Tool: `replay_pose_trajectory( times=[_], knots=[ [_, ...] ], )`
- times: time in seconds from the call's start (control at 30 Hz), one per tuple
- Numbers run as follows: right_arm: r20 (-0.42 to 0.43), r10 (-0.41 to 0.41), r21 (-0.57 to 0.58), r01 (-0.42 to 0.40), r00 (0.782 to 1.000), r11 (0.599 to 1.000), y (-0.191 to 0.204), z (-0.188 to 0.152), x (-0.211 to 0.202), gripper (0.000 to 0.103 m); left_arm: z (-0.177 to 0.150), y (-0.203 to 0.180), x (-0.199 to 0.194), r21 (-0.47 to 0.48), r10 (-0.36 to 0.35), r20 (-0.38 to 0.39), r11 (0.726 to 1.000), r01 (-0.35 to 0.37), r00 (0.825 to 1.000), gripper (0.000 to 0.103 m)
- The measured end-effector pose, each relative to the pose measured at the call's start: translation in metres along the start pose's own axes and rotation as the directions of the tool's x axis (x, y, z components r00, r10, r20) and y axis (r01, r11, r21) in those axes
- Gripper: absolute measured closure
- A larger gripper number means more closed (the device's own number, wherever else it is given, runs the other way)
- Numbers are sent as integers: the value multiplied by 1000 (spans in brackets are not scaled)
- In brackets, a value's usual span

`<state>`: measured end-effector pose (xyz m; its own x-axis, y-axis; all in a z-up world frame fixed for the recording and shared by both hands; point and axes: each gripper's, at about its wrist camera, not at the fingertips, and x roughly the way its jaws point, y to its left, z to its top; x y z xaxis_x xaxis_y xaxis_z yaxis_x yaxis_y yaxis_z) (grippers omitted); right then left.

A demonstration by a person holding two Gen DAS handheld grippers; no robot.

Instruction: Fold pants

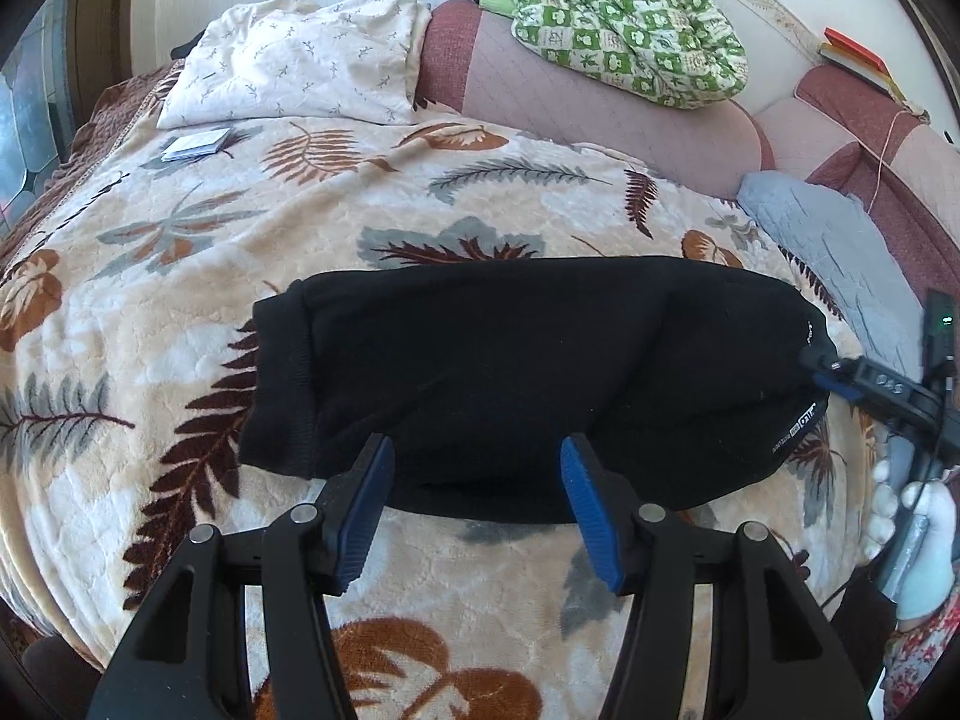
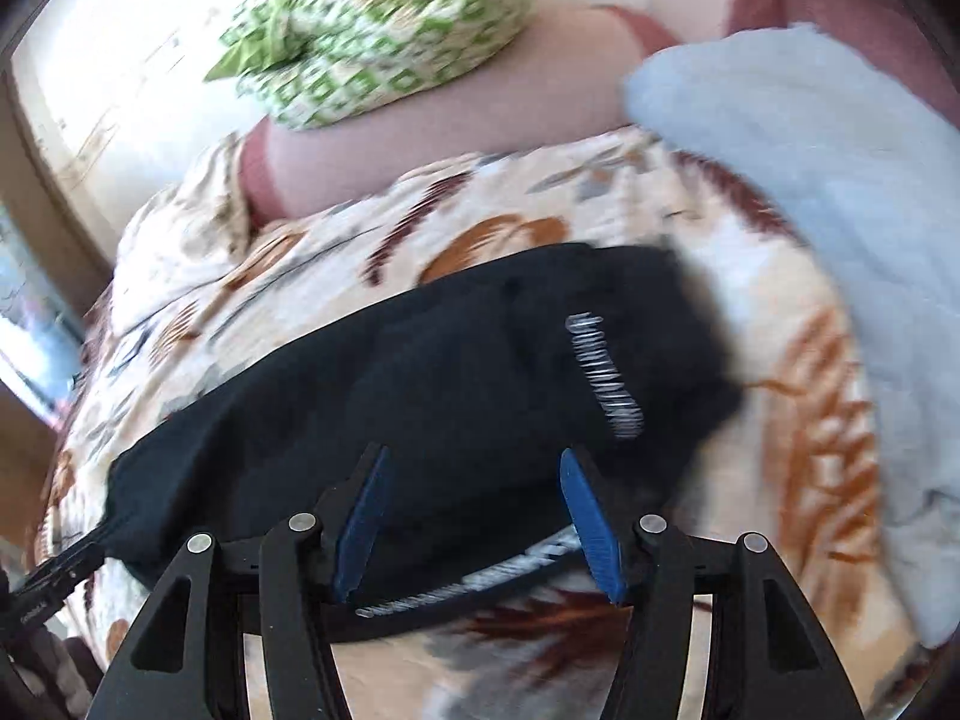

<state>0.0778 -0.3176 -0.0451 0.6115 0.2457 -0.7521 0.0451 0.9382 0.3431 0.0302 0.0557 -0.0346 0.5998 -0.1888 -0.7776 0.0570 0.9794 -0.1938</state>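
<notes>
- On the bed, across a leaf-print blanket [image 1: 180, 312], the black pants [image 1: 510, 378] lie as a wide, flat, already doubled bundle, ribbed cuff end at the left of the left wrist view.
- Left gripper [image 1: 477, 507] hovers at the near edge of the pants; its blue fingers [image 1: 366, 516] stand wide apart with nothing between them.
- Right gripper [image 2: 474, 516] also sits at the near edge, at the end with the white print; its fingers [image 2: 591, 528] are spread wide and hold nothing. In the left wrist view it shows at the far right, tips touching the end of the pants, though that view cannot tell whether cloth is pinched.
- Judged step: the fold looks partly done, with one more fold or a smoothing left.
- Next move likely calls for closing both grippers on the near edge or the ends, catching all layers, and lifting evenly so the stack does not slide apart.
- Writing: a strip of white lettering [image 2: 606, 375] on the pants is motion-blurred in the right wrist view and too small in the left; unreadable.
- Beyond lie a white pillow [image 1: 294, 66], a green checked quilt [image 1: 624, 30] and a grey cloth [image 1: 828, 252].
</notes>
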Motion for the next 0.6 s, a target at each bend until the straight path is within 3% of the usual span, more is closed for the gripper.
replay_pose_trajectory(
  times=[0.07, 0.13, 0.17, 0.23, 0.3, 0.37, 0.4, 0.47, 0.53, 0.6],
  knots=[
    [-64, 29, 46, -26, 998, 999, -8, -2, 22, 40, -1, 7, -5, -18, 2, 5, 1000, -1, 1000, 46],
    [-110, -33, 96, 44, 993, 994, -24, -11, 31, 46, -2, 14, -10, -31, 1, 11, 1000, 0, 1000, 46],
    [-101, -33, 118, 45, 994, 992, -34, -14, 29, 64, -2, 17, -11, -35, -3, 14, 999, 3, 1000, 46],
    [-82, -3, 196, 19, 997, 980, -52, -18, 15, 74, -4, 21, -12, -41, -24, 13, 999, 24, 1000, 46],
    [-49, 62, 268, -47, 997, 962, -63, -19, 0, 66, -5, 20, -11, -45, -45, 12, 998, 45, 999, 46],
    [-18, 188, 337, -171, 982, 926, -72, -18, -9, 66, -7, 15, -10, -47, -73, 15, 996, 74, 997, 46],
    [-10, 277, 369, -254, 961, 894, -72, -19, -10, 66, -7, 12, -8, -49, -96, 13, 994, 97, 995, 46],
    [-6, 381, 397, -347, 925, 849, -64, -21, -9, 64, -9, 5, -6, -51, -144, 6, 988, 144, 990, 46],
    [-28, 455, 420, -403, 890, 813, -50, -24, 1, 60, -11, -1, -3, -53, -172, -5, 984, 171, 985, 46],
    [-72, 456, 416, -389, 887, 822, -32, -27, 13, 58, -12, -4, -3, -59, -197, -13, 979, 196, 980, 46]
  ],
)
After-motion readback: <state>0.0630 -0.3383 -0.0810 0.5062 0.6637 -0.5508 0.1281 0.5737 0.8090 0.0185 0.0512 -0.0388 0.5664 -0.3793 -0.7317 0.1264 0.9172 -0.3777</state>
